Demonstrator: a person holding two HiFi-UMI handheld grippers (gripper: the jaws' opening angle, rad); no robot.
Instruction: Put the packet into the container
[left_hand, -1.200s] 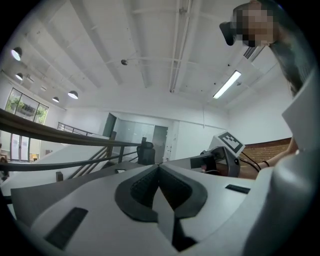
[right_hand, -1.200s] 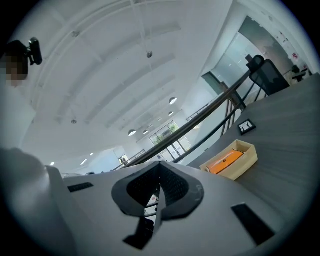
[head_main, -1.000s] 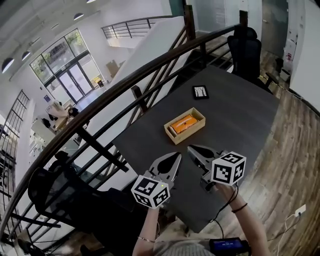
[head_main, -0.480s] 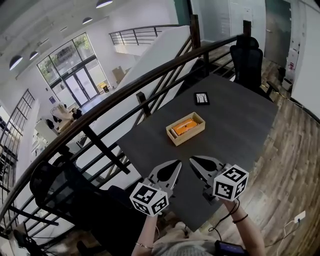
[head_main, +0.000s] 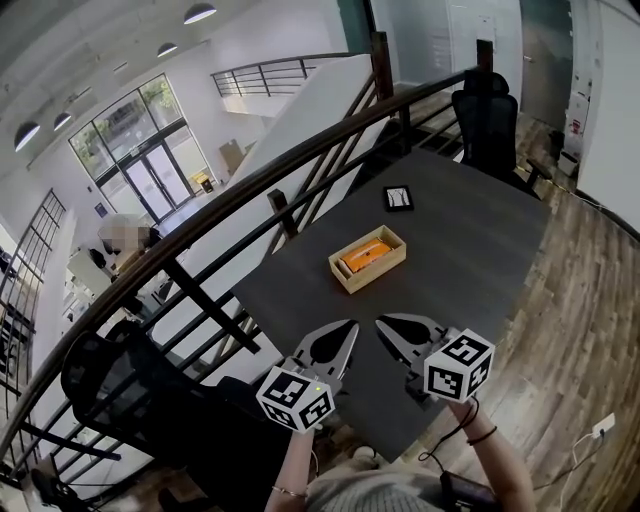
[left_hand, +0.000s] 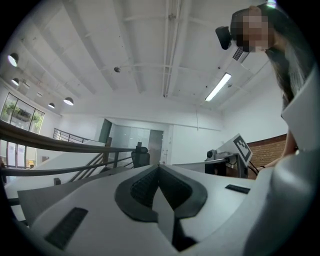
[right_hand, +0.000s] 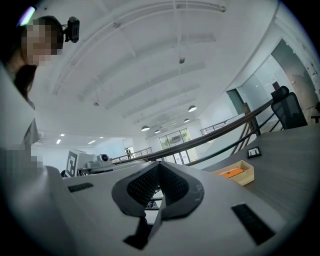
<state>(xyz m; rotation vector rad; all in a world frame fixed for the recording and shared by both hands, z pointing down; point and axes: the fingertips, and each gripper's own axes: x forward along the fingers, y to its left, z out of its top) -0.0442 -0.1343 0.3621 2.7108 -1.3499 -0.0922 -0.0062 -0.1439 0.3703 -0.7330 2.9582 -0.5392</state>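
Dark table (head_main: 480, 250) by a railing (head_main: 250, 188) — wooden container (head_main: 375, 273) is set near its middle, w/ the orange packet (head_main: 363, 252) lying inside. Left gripper (head_main: 349, 327) and right gripper (head_main: 381, 323) are held well short of the container — both closed tight, nothing gripped.

Mezzanine workspace — daylit hall below
Dark grey table (head_main: 470, 260) on wood-plank floor (head_main: 590, 290); curved dark railing (head_main: 250, 195) alongside; black office chair (head_main: 490, 110) at far end; tall windows (head_main: 150, 160) and round ceiling lamps (head_main: 199, 13) beyond.

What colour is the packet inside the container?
The packet is orange; the head view shows it best.
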